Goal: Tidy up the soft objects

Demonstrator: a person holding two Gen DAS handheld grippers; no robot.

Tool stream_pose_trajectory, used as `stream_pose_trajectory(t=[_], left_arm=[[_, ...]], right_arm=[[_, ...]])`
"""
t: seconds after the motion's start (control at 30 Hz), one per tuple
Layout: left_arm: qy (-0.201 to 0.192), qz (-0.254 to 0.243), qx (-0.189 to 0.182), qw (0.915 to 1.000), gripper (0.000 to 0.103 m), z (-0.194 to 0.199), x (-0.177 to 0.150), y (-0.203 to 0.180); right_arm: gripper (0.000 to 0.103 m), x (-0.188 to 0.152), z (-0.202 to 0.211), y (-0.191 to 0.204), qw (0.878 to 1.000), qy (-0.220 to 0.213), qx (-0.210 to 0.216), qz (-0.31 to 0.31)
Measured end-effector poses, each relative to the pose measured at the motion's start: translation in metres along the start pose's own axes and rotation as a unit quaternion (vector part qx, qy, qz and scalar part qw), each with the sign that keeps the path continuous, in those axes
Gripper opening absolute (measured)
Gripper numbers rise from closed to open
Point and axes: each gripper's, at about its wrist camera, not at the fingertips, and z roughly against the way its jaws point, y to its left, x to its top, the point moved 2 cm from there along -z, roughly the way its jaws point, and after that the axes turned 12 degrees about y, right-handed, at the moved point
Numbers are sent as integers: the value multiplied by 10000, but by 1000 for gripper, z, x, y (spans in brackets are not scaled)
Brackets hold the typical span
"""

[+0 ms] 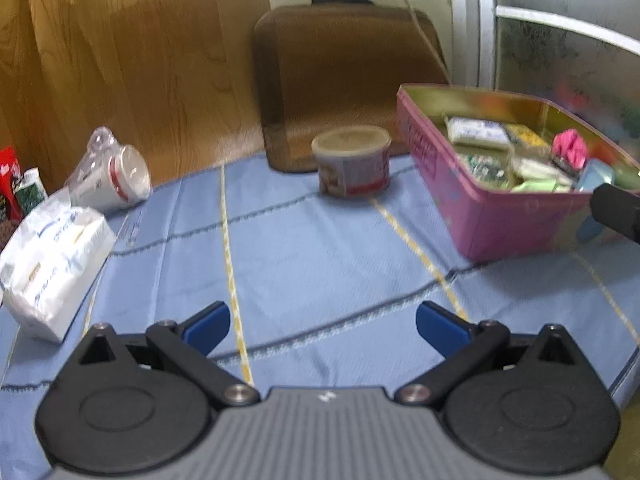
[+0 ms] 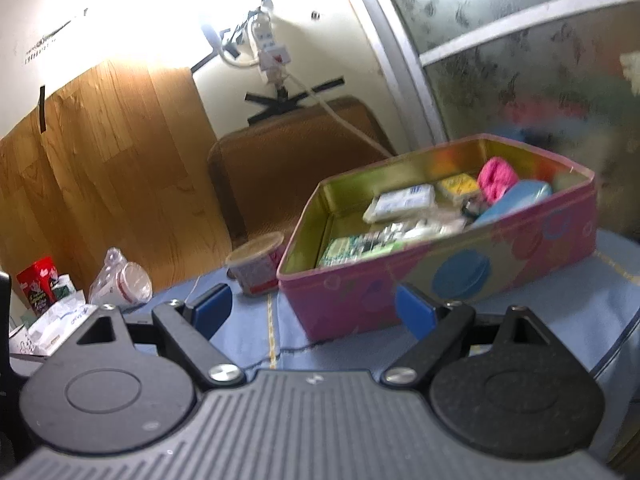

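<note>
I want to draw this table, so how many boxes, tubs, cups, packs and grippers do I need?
Pink tin box: 1
Round lidded tub: 1
Plastic-wrapped cup: 1
White tissue pack: 1
Red carton: 1
Grippers, left and right, both open: 2
Total: 7

Glossy metal tin (image 2: 460,276); woven cloth tablecloth (image 1: 320,248).

Both wrist views low, sharing pink tin (image 1: 500,220).

The left gripper (image 1: 323,330) hangs wide open over the blue tablecloth (image 1: 320,248); a pink tin (image 1: 500,220) of packets sits right, a white tissue pack (image 1: 52,272) left.
</note>
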Motion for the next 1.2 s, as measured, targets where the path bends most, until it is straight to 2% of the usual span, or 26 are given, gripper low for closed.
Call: stream_pose_trajectory(t=[0.3,0.57,1.2], left_arm=[[-454,-138,-287,9985,103,22,16,-11],[-754,-226,-368,9962,103,39,17,-17],[-714,-251,-350,9965,103,42,10,-20]], right_arm=[[92,17,37,-2,9984,-492,-280,27],[92,15,39,6,9980,-505,-338,159],[93,12,34,8,9985,-435,-258,198]])
